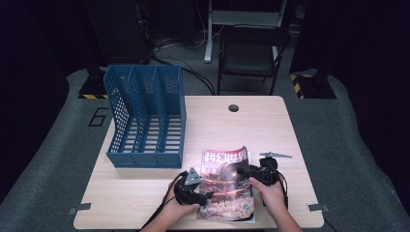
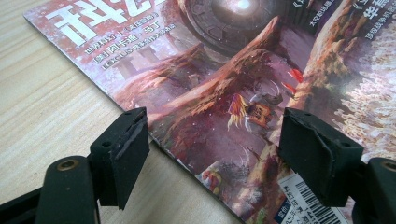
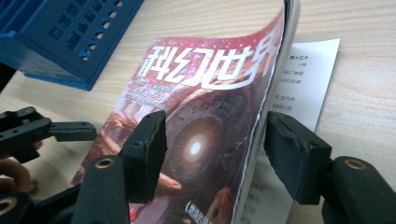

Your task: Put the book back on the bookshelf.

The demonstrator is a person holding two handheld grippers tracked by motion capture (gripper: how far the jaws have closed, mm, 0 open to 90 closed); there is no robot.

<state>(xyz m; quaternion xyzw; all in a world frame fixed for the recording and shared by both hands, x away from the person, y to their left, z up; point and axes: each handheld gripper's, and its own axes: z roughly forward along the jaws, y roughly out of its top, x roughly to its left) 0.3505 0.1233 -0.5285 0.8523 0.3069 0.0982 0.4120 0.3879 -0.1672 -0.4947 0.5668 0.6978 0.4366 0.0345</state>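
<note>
Black pads of the right gripper [image 3: 212, 154] gape astride the lifted edge of the magazine [image 1: 226, 183] at the table's [image 1: 270, 125] near edge, left gripper [image 2: 215, 154] also open, so pages could slip and fan apart.

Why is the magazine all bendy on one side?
The magazine's right edge curls up off the table, so a white page shows underneath. The right gripper's open jaws straddle that raised edge. Nothing looks torn.
</note>
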